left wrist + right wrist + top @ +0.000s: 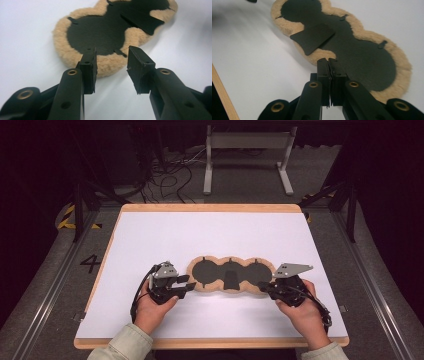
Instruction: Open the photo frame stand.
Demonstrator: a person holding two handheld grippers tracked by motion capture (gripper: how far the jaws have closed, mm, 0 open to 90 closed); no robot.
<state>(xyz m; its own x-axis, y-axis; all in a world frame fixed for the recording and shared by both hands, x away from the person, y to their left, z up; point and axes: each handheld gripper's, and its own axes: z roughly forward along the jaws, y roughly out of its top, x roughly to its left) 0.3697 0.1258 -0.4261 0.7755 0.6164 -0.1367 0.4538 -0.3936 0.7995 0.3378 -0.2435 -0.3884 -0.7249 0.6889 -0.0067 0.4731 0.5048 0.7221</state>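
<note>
Two grippers flank the fleece pad (pixel 231 275) lying mid-table: the left gripper (pixel 112 65) has its jaws spread, the right gripper (pixel 328 67) pressed together at the pad's edge. It looks soft, light, floppy; best pinched by its fuzzy rim.

A white table top (pixel 165 240) with a light wooden edge (pixel 210 208) filled the middle of the high view. Beyond its far side stood a grey metal stand (pixel 248 150) on the grey floor, with a tangle of black cables (pixel 167 180) left of it. Yellow-and-black hazard tape (pixel 67 217) and a painted number 4 (pixel 90 263) marked the floor at left.
</note>
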